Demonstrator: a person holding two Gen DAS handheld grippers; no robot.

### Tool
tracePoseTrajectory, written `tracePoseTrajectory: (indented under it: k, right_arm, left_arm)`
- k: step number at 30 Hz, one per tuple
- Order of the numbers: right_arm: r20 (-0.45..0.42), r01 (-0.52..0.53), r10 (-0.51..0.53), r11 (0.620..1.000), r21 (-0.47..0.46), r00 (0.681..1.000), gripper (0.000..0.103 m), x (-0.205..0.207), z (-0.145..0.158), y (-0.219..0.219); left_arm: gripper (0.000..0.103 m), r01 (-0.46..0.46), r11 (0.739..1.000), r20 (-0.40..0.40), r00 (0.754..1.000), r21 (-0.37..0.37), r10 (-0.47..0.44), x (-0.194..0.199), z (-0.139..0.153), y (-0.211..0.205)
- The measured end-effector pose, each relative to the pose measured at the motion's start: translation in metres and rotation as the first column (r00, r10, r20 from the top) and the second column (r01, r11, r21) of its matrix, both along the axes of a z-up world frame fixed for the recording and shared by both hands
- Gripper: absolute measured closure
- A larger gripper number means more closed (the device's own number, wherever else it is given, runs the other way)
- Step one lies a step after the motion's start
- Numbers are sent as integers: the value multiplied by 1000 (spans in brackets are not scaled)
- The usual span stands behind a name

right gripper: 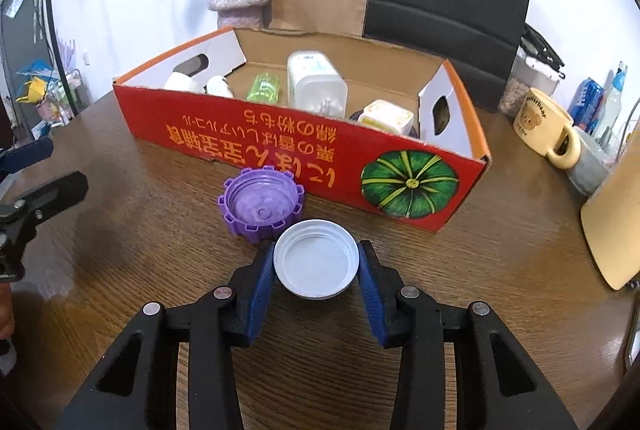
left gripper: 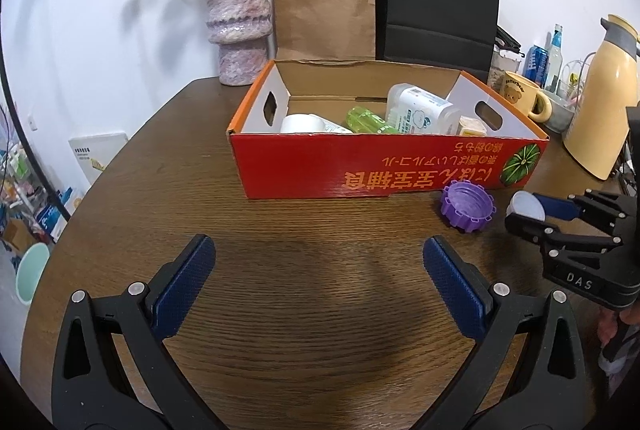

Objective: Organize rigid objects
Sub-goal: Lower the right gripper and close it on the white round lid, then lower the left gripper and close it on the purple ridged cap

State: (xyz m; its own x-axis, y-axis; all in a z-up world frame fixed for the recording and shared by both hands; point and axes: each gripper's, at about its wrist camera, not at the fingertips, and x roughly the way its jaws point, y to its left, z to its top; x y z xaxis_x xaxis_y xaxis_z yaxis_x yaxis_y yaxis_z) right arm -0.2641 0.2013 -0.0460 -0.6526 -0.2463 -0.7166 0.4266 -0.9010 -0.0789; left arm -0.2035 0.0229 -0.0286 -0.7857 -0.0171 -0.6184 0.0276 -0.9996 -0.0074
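With the white lid point(right gripper: 316, 264) pinched rim to rim between the pads of my right claw point(right gripper: 317, 266), its hollow side up, I judge the step in hand is carrying it into the red box point(right gripper: 280, 146) just ahead. I should lift straight up first, since the purple cap point(right gripper: 261, 205) sits on the counter point(right gripper: 120, 250) touching-close at the front left of my fingers. Then I clear the near wall and release low over the bare cardboard floor. My left claw point(left gripper: 318, 280) hangs wide open, holding nothing, off to the left.
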Motion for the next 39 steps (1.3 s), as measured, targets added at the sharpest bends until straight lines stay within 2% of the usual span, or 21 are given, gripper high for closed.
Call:
tracePoseTrajectory:
  k: [5,15,31,39]
  right_arm:
    - [-21,13,-13,1000,-22,1000,58,2,7,10]
    - [-58,21,-25,997,-70,998,58,6,19,32]
    - [-66,67,-75,992,-106,995,58,-4,25,86]
    - [-58,74,-80,991,-112,995,58,-9,23,102]
  left_arm:
    - [0,-7,1000,0,1000,-12,7,-3,1,5]
    - [0,-7,1000,31,999,15,7,-15,0,23]
    - [0,6,1000,95,995,18,-7,-44,-10,77]
    - [0,1,1000,146,989,-4,-1,-64,-22,102]
